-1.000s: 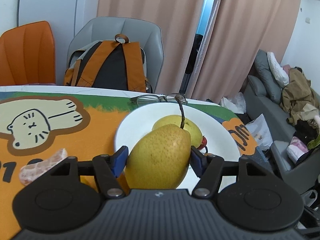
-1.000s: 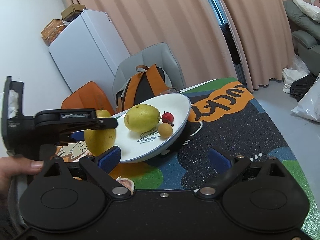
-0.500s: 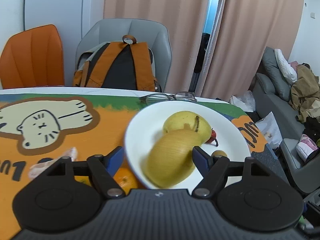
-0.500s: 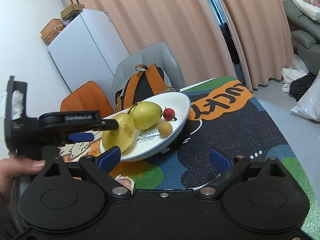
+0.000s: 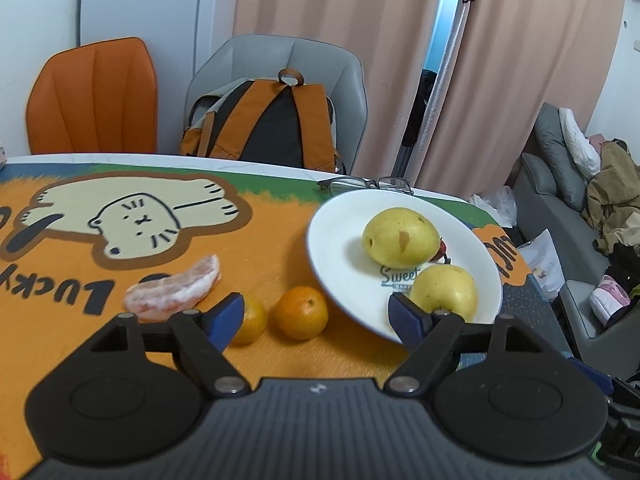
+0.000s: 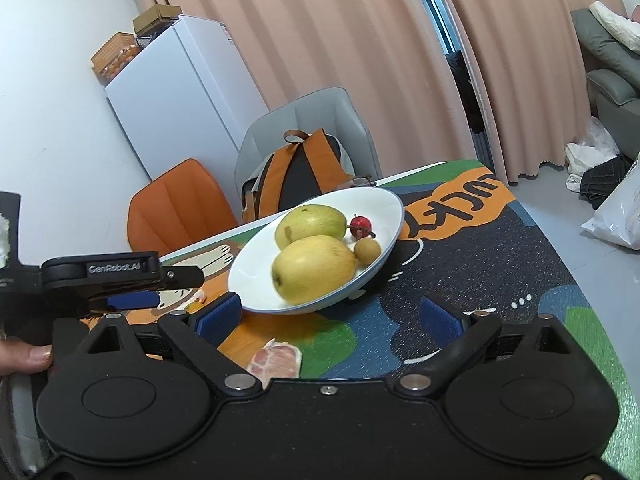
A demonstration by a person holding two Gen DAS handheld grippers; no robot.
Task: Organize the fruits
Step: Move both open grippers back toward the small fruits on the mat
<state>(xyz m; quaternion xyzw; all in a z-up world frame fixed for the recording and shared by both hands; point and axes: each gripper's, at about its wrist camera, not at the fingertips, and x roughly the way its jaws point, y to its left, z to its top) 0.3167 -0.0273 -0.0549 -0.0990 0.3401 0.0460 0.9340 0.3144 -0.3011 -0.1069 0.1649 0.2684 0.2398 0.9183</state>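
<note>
Released a second ago, the near pear (image 5: pixel 444 288) now lies on the plate (image 5: pixel 340 248); left gripper (image 5: pixel 316 316) is opening, empty. Two pears, two oranges (image 5: pixel 301 312) at seven o'clock of the plate.

Right view: right gripper (image 6: pixel 330 316) spread, empty; one cherry (image 6: pixel 361 223), one longan (image 6: pixel 367 250).

Bare mat (image 5: pixel 280 248) lies left of the plate (image 5: pixel 332 248). 2 oranges (image 5: pixel 301 312) and a peeled segment (image 5: pixel 176 290) obstruct the near approach.
</note>
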